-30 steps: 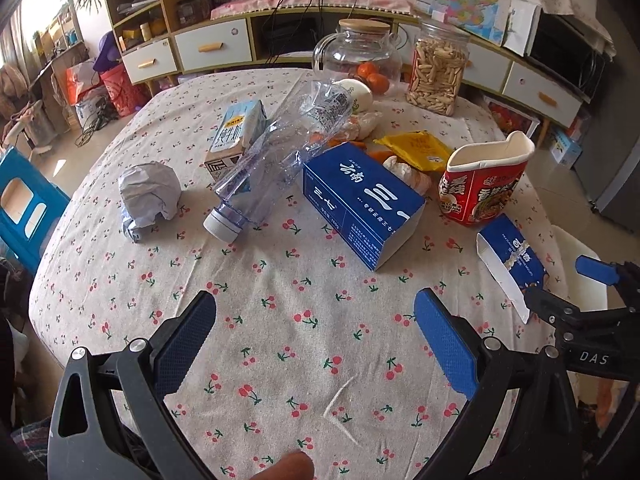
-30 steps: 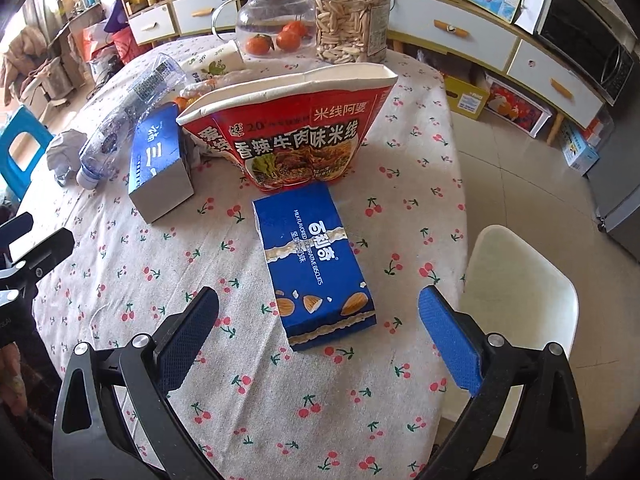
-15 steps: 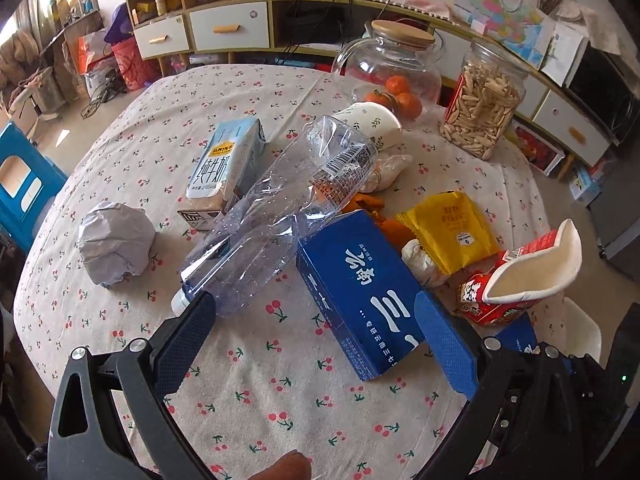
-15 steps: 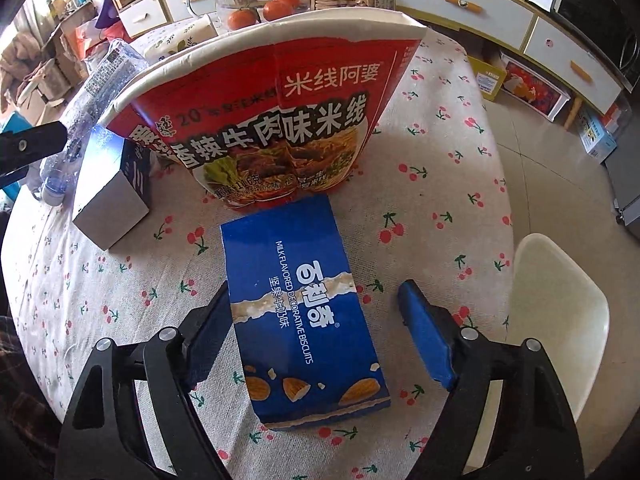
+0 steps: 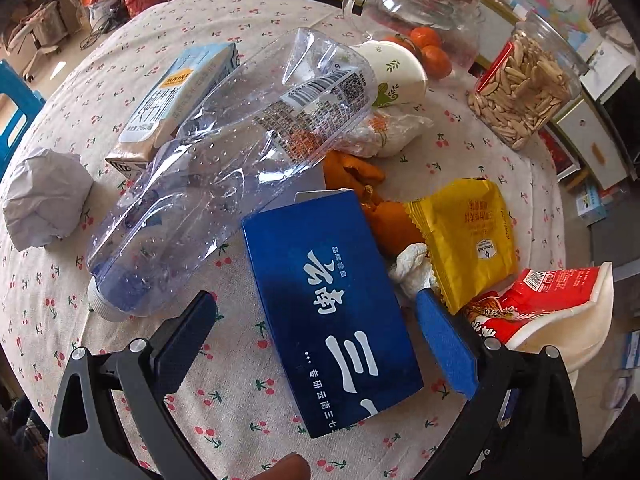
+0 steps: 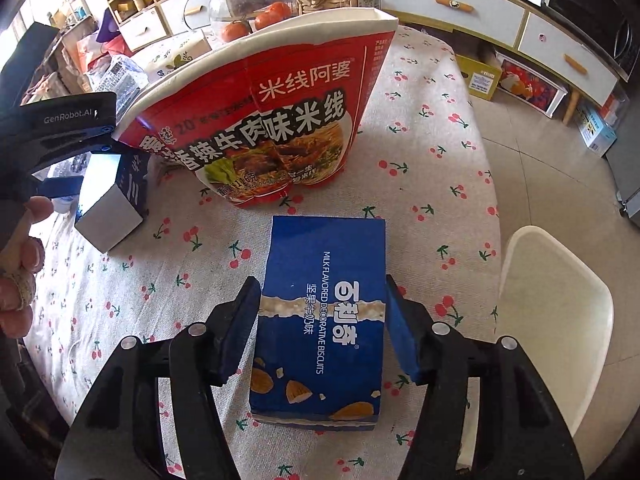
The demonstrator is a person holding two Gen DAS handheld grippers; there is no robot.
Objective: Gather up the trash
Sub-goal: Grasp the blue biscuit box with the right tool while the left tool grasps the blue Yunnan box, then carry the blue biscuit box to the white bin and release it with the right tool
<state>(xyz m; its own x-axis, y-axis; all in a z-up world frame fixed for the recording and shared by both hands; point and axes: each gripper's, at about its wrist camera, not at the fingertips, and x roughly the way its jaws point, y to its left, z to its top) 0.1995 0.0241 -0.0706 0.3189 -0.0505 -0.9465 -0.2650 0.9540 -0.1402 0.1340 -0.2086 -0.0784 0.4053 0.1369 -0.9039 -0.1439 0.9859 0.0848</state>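
The left gripper point(image 5: 316, 336) hangs with jaws wide apart, straddling one dark blue cardboard box point(image 5: 330, 312) lying flat on the cherry-print bench point(image 5: 236, 404); ahead of it lie one crushed clear plastic bottle point(image 5: 224, 176) and one grey paper ball point(image 5: 42, 196). The right gripper point(image 6: 322, 322) has just been closing, its pads against the sides of one blue biscuit packet point(image 6: 320, 320) between them; squeezing evenly should keep it from buckling, and one red noodle tub point(image 6: 260, 120) stands just beyond.
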